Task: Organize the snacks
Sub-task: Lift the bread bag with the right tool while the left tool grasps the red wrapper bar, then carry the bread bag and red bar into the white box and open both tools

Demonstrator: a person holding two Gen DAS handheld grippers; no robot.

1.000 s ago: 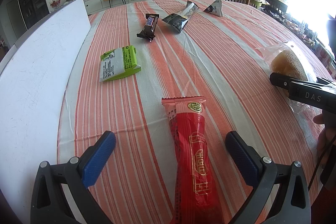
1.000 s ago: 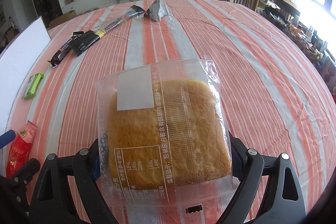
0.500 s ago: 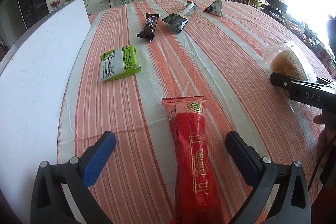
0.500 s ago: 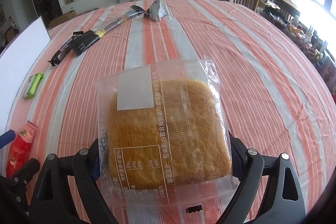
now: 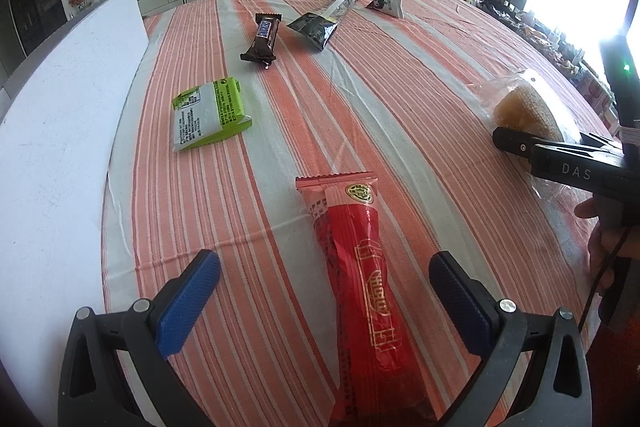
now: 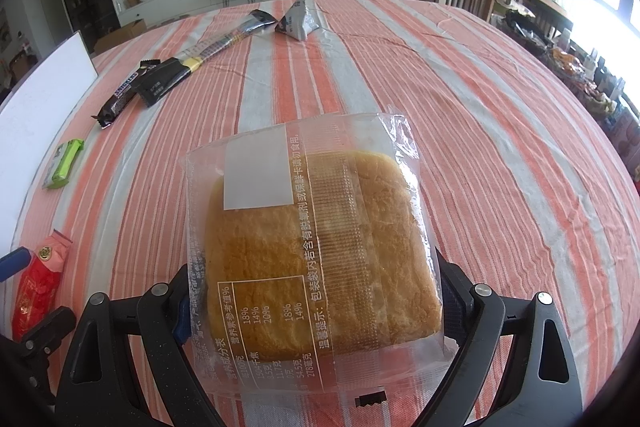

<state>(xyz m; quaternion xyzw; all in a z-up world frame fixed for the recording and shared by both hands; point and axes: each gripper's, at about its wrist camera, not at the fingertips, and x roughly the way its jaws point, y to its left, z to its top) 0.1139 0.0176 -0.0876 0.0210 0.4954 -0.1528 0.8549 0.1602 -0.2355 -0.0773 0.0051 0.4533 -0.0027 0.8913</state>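
A long red snack packet (image 5: 362,291) lies on the striped tablecloth (image 5: 400,87), running toward me between the blue pads of my left gripper (image 5: 320,267), which is open and straddles it without touching. A clear bag of bread (image 6: 316,239) lies flat between the fingers of my right gripper (image 6: 316,301), which stands wide open, its pads right at the bag's sides. In the left wrist view the bread bag (image 5: 524,105) is at the right edge, behind one right-gripper finger (image 5: 516,143). The red packet (image 6: 38,279) also shows at the far left of the right wrist view.
Farther out lie a green packet (image 5: 208,115), a brown chocolate bar (image 5: 262,39), a black packet (image 5: 320,23) and a triangular pouch (image 5: 386,1). A white board (image 5: 60,127) lines the table's left side. A person's hand (image 5: 600,239) holds the right gripper.
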